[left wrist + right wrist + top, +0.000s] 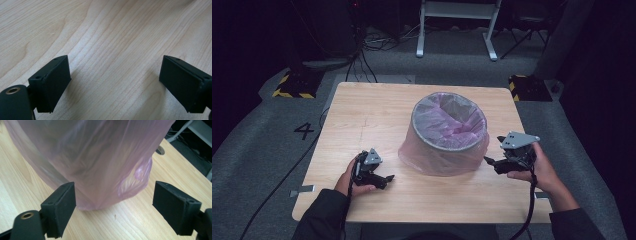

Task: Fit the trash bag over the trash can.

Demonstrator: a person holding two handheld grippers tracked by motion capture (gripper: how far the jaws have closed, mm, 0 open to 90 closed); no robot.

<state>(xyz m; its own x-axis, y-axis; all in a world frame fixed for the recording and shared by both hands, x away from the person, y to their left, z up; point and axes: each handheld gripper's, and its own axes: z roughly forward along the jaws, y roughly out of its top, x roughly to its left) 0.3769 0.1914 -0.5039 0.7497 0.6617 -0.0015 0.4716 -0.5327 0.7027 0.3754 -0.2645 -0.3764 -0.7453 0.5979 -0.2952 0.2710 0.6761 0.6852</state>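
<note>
A grey bin [447, 131] lined with a pink plastic bag [439, 159] stands near the middle of the wooden tabletop [362, 112], the bag's skirt draped down over the bin's outer wall to the wood. The right hand-held gripper [491, 161] sits just beside the bag's lower right side, jaws apart with nothing pinched; in the right gripper view the bag [100, 160] hangs just ahead of them. The left hand-held gripper [388, 178] rests on the tabletop to the bin's left, jaws wide over bare wood [112, 50].
</note>
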